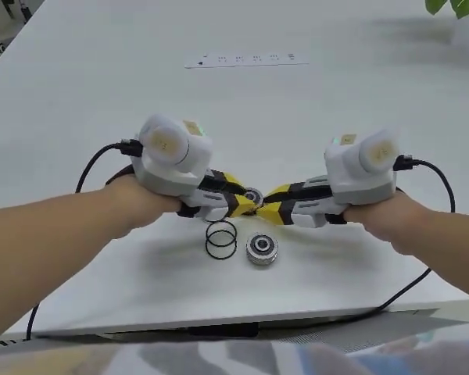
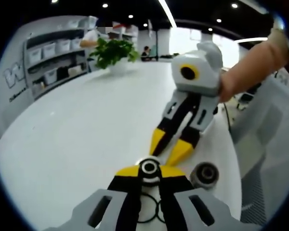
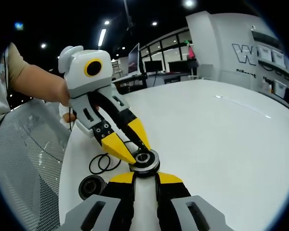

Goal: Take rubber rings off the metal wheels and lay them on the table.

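Two rubber rings lie on the worktop beside a second wheel. Above them, my left fingers clench a metal wheel. My right fingers sit at its rim, and I cannot tell whether they are gripping.

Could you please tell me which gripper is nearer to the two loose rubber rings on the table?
Left. The left gripper hangs just above the rings, holding a wheel. The right gripper meets it from the far side, nearer the other wheel.

Black rubber rings and a silver-black metal wheel lie on the white table.
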Demonstrator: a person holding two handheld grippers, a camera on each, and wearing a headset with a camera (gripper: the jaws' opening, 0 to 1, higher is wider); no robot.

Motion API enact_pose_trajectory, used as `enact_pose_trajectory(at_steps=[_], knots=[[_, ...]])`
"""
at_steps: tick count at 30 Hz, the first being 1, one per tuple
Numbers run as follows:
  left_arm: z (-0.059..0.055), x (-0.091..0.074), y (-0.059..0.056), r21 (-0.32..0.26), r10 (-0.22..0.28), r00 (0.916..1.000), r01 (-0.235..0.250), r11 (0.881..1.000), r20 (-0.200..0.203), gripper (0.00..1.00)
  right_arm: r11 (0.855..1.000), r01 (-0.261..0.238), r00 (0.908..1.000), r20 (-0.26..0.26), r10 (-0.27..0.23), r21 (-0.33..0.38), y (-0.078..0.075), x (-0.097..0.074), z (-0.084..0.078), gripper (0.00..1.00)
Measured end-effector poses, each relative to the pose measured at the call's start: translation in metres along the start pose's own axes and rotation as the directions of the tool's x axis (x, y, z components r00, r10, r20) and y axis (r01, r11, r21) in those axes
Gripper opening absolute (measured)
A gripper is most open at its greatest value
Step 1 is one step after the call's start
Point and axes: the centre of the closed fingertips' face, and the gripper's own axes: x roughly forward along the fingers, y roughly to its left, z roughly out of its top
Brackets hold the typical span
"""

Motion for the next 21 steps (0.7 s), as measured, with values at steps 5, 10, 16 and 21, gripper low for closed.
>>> enact_pose_trajectory(at_steps=[5, 10, 16, 21], knots=[[-0.0010, -0.0006, -0.0001, 0.009, 0.012, 0.9999, -0.012, 1.000, 0.000, 0.14, 1.000, 0.015, 0.9999, 0.002, -0.015, -0.019, -0.0013, -0.0010, -0.0011, 0.10], [-0.0009, -0.0012, -0.0021, 0.017, 0.020, 0.9998, -0.020, 1.000, -0.002, 0.13, 0.999, 0.034, 0.9994, 0.009, -0.034, 0.005, -0.0047, -0.0024, -0.0022, 0.00], [-0.0009, -0.0026, -0.0031, 0.013, 0.026, 0.9997, -0.026, 1.000, -0.004, 0.13, 0.997, 0.039, 0.9991, 0.016, -0.040, 0.064, -0.0059, -0.0027, -0.0020, 0.00], [-0.0012, -0.0032, -0.0042, 0.022, 0.034, 0.9994, -0.034, 0.999, -0.010, 0.13, 0.990, 0.049, 0.9986, 0.015, -0.052, 0.131, -0.0075, -0.0028, -0.0025, 0.00]])
